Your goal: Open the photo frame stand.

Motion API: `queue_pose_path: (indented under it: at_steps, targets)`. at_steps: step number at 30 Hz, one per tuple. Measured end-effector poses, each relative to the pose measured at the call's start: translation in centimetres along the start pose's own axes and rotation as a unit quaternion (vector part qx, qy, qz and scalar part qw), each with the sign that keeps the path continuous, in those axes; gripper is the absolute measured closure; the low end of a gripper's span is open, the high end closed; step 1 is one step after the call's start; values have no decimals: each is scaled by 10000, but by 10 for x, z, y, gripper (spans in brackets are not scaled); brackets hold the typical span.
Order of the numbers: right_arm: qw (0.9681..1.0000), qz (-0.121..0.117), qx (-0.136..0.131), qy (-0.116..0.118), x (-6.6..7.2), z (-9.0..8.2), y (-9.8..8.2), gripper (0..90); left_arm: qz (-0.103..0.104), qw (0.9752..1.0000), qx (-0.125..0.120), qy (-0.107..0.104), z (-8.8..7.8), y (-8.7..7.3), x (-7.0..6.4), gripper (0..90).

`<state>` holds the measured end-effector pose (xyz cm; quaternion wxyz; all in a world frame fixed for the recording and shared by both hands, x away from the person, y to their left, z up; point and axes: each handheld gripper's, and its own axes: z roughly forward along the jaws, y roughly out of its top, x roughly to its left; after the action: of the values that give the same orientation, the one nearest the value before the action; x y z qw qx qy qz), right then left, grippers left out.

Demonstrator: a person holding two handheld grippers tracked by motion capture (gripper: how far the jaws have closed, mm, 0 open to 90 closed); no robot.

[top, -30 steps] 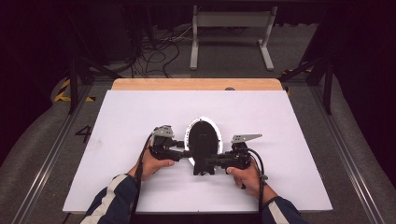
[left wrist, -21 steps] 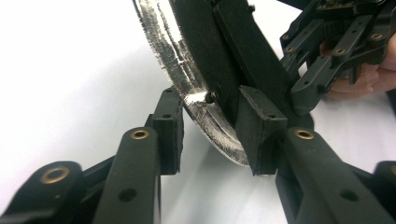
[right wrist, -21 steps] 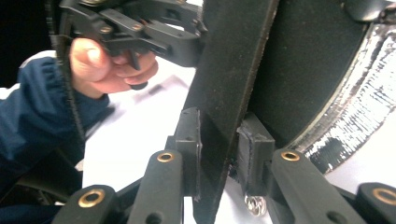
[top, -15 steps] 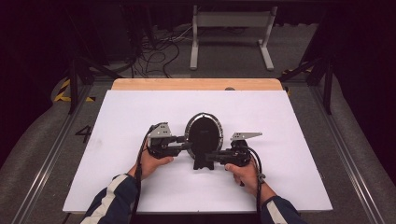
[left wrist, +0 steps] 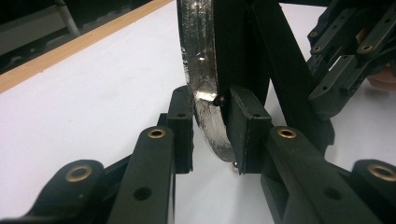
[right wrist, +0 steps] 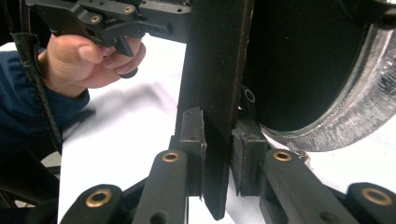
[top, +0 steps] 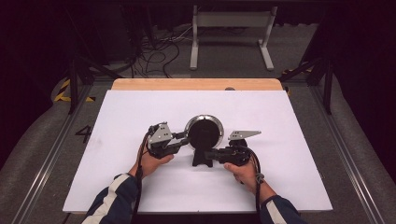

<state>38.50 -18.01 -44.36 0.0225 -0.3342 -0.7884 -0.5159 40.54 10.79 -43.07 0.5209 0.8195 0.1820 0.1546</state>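
A: Start with the left hand-held gripper (top: 184, 138). How do its jaws stand?

B: Nearly together, and they have just been closing. In the left gripper view the silvery rim of the round black mirror with a metal edge (left wrist: 205, 88) sits between the two black pads. The right-hand pad presses the dark back face; the left-hand pad lies at the shiny rim, though a thin gap there may remain, so I cannot tell whether it is fully clamped.

A: And the right hand-held gripper (top: 208, 154)?

B: Also narrow. In the right gripper view its pads sit on either side of the flat black upright stand leg (right wrist: 219, 93) of the mirror, touching it on both faces. That one is a grip.

A: Where is the mirror itself?

B: Near the middle of the white surface (top: 280, 121), standing up on its black foot, between the two hands. From the high view the round disc (top: 204, 132) leans towards the far edge, the left gripper at its lower left side and the right gripper at the foot below.

A: Anything further out?

B: A light wooden strip (top: 196, 84) runs along the far edge of the surface, and beyond it a white metal frame (top: 229, 28) stands on the grey floor among dark cables.
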Motion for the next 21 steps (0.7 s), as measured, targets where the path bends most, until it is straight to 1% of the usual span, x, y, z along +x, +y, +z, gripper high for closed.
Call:
queue_pose_path:
  at_steps: [2, 3, 4, 5, 7, 8, 9, 10, 11, 12, 13, 15, 16, 17, 19, 21]
  targets:
    - [10000, -47, 11, -16, 2, 0, 0, 778, 17, 10000, 20, -45, -1, 0, 0, 727]
    - [10000, -59, 20, -21, 2, 0, -1, 779, -41, 10000, 7, -87, -1, -1, 0, 728]
    - [10000, -68, 22, -18, 2, 0, -1, 779, -116, 9998, -15, -180, 0, -2, 1, 728]
    - [10000, -68, 33, -33, 3, 0, -1, 779, -177, 9993, -29, -326, 0, -3, 3, 710]
    - [9999, -98, 56, -54, 3, 1, -2, 781, -243, 9989, -21, -404, 2, -4, 3, 702]
    - [9999, -115, 63, -70, 3, 1, -3, 781, -243, 9989, -21, -404, 2, -4, 3, 677]
    - [9999, -115, 63, -70, 3, 1, -3, 781, -309, 9982, 2, -505, 4, -4, 3, 677]
    - [9999, -125, 64, -76, 3, 1, -2, 782, -349, 9977, 80, -569, 6, -6, 4, 656]
    - [9999, -129, 66, -76, 3, 1, -2, 782, -349, 9977, 80, -569, 6, -6, 4, 656]
    - [9999, -124, 63, -73, 3, 1, -2, 782, -325, 9977, 160, -574, 7, -6, 4, 659]
    - [9999, -124, 63, -73, 3, 1, -2, 782, -325, 9977, 160, -574, 7, -6, 4, 662]
    - [9999, -126, 63, -73, 3, 1, -3, 782, -306, 9978, 201, -559, 7, -6, 4, 692]
    - [9999, -123, 70, -71, 3, 1, -3, 783, -313, 9976, 228, -573, 7, -6, 4, 692]
    - [9999, -139, 76, -65, 3, 2, -3, 783, -329, 9973, 279, -587, 8, -7, 4, 695]
    - [9997, -190, 105, -86, 5, 2, -3, 784, -298, 9969, 435, -580, 11, -9, 3, 729]
    - [9996, -233, 119, -109, 6, 2, -3, 784, -276, 9968, 472, -587, 13, -11, 2, 731]
